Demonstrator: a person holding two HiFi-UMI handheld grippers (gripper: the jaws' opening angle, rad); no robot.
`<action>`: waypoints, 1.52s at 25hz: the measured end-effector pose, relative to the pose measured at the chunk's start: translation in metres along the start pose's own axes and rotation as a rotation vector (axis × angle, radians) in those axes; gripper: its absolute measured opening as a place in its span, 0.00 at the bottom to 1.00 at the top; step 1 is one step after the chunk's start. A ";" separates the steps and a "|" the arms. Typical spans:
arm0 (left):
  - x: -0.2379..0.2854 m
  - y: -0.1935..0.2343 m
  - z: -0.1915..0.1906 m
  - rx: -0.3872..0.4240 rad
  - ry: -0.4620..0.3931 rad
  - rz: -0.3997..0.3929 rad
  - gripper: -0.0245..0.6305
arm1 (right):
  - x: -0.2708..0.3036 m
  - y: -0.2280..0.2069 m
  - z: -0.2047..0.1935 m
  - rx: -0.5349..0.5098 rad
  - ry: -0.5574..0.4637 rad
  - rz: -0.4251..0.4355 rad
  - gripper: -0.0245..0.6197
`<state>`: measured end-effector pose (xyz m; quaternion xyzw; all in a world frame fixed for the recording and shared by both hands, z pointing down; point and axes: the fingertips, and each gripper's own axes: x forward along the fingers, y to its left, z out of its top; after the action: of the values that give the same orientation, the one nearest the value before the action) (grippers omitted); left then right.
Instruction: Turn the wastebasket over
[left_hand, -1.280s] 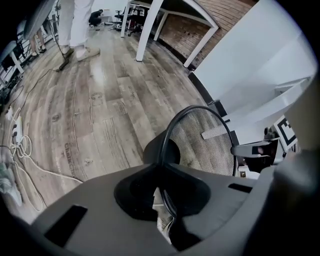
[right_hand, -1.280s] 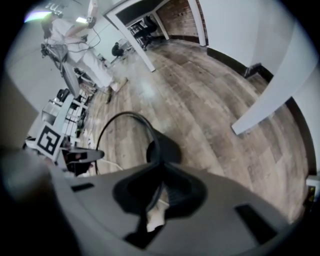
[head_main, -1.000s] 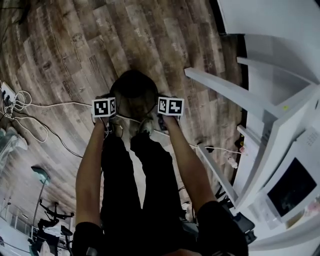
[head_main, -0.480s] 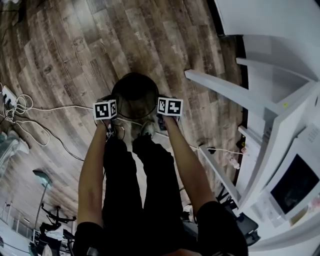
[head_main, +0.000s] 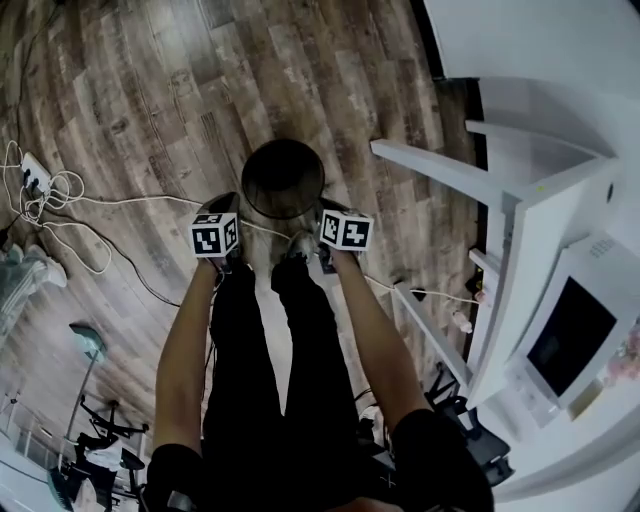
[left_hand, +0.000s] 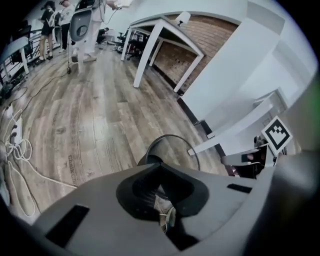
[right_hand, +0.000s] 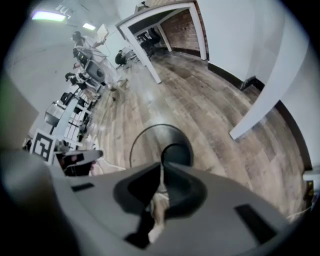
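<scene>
Standing upright on the wood floor (head_main: 150, 90), the wastebasket (head_main: 283, 180) has its open rim facing up; it sits directly ahead of the person's legs (head_main: 270, 340). The left gripper (head_main: 228, 207) meets the near-left edge of the rim; the right gripper (head_main: 326, 210) meets the near-right edge.

In the left gripper view, the left gripper (left_hand: 160, 164) has its jaws drawn together on the thin mesh wall of the wastebasket (left_hand: 172, 145); the rim arc runs out from the jaw tips to the right. In the right gripper view, the right gripper (right_hand: 163, 167) is likewise clamped with its jaws together on the near rim; the wastebasket (right_hand: 175, 150) shows its dark round base inside the rim circle.

Open room: bare floor extends beyond and to the left of the basket. Limits: a slanted white desk leg (head_main: 440, 172) lies near on the right; a white cable (head_main: 130, 203) runs along the floor on the left towards a power strip (head_main: 35, 175), well apart from the basket.
</scene>
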<state>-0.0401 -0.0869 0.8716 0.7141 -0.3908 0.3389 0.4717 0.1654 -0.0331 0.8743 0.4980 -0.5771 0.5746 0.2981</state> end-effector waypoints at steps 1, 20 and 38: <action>-0.015 -0.010 0.006 0.017 -0.015 -0.019 0.09 | -0.014 0.012 0.000 -0.010 -0.011 0.004 0.10; -0.467 -0.237 0.156 0.341 -0.568 -0.115 0.09 | -0.443 0.224 0.072 -0.230 -0.593 0.096 0.09; -0.650 -0.340 0.165 0.463 -1.009 -0.081 0.09 | -0.639 0.276 0.049 -0.273 -0.956 0.157 0.09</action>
<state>-0.0250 -0.0015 0.1248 0.8874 -0.4555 0.0136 0.0695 0.1316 0.0254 0.1800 0.6170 -0.7547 0.2223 0.0187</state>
